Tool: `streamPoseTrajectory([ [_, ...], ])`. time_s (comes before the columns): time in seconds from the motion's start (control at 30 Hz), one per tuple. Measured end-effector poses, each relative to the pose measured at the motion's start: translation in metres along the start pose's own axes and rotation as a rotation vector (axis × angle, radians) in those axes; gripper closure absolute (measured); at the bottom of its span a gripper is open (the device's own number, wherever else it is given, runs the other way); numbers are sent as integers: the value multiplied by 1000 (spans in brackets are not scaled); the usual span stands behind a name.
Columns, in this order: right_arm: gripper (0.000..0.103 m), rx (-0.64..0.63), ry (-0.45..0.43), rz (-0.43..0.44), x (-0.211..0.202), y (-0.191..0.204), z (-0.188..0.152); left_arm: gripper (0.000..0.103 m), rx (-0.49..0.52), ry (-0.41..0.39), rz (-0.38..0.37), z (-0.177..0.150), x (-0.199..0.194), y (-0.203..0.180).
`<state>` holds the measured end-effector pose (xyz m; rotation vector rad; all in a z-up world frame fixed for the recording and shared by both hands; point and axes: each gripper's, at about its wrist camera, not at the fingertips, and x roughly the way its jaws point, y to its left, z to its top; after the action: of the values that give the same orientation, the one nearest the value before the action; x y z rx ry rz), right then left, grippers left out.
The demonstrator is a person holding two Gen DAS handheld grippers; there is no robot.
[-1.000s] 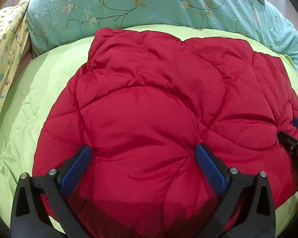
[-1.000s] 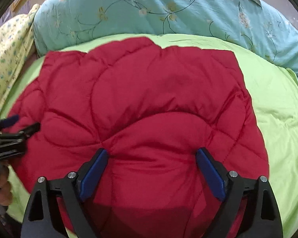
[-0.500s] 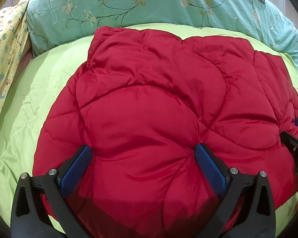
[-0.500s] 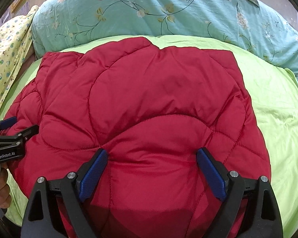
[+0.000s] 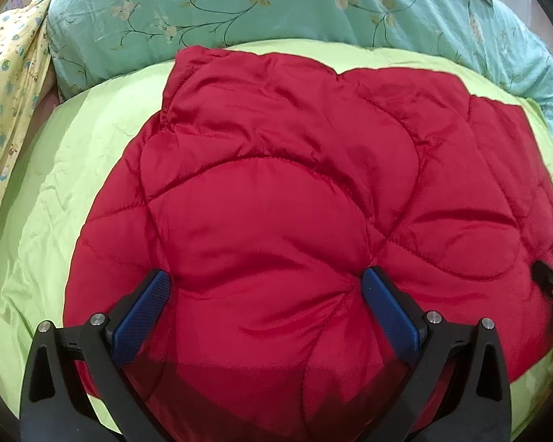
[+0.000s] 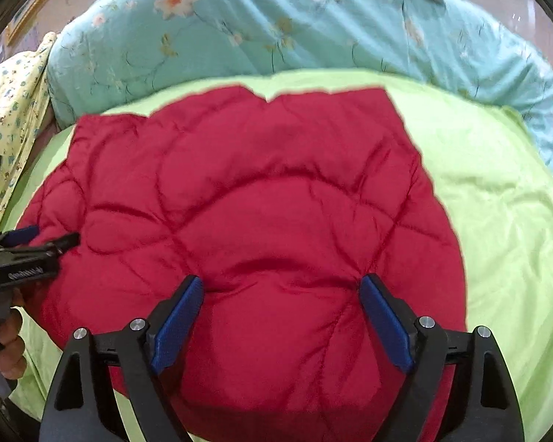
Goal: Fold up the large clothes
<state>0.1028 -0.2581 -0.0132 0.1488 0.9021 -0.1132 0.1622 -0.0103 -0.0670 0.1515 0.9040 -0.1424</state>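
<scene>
1. Comparing with a second ago, we see the right hand-held gripper (image 6: pixel 280 316) has shifted sideways; its released jaws are closing slightly.
2. Left hand-held gripper (image 5: pixel 263 313) unchanged, released.
3. Red quilted jacket (image 5: pixel 313 221) lies flat on the bed (image 5: pixel 73 184) beneath both; we judge regrasping next.

right gripper (image 6: pixel 280 320) shifted sideways (jaws closing slightly)

The left hand-held gripper (image 5: pixel 263 296) fills the bottom of the left wrist frame, its black arms spread and blue pads (image 5: pixel 143 316) wide apart, pitched downward. The right hand-held gripper (image 6: pixel 280 307) sits likewise at the bottom of its own frame, jaws wide but closing slightly. At the left edge of the right wrist frame, a hand (image 6: pixel 3 346) grips the left tool's handle, fingers curled around it.
</scene>
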Motion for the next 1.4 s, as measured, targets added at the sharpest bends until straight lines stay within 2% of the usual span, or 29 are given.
streamPoseTrajectory([
  [0.2, 13, 13, 8, 11, 4, -4, -1, 0, -52, -48, -36, -19, -31, 14],
  [0.27, 13, 14, 7, 11, 3, -3, -1, 0, -49, -28, -14, -22, -25, 18],
  [0.37, 13, 13, 8, 11, 3, -2, -1, 0, -58, 7, -35, -19, -8, 23],
  [0.47, 13, 18, 3, 16, 1, -3, 0, 0, -42, 15, -21, -15, -3, 20],
  [0.6, 14, 32, -15, 24, -14, -3, -2, 0, -46, -4, -30, -21, -18, 22],
  [0.77, 14, 52, -31, 91, -46, -3, -14, 0, -57, -24, -55, -40, -51, 28],
  [0.93, 12, 10, -24, 135, -72, 5, -25, 0, -13, -26, -13, -59, -72, 22],
  [1.07, 12, -11, 14, 153, -86, 8, -36, 0, 2, -26, 14, -73, -83, 19],
  [1.4, 12, -62, 97, 149, -105, 23, -65, 0, 70, -25, 62, -92, -109, 5],
])
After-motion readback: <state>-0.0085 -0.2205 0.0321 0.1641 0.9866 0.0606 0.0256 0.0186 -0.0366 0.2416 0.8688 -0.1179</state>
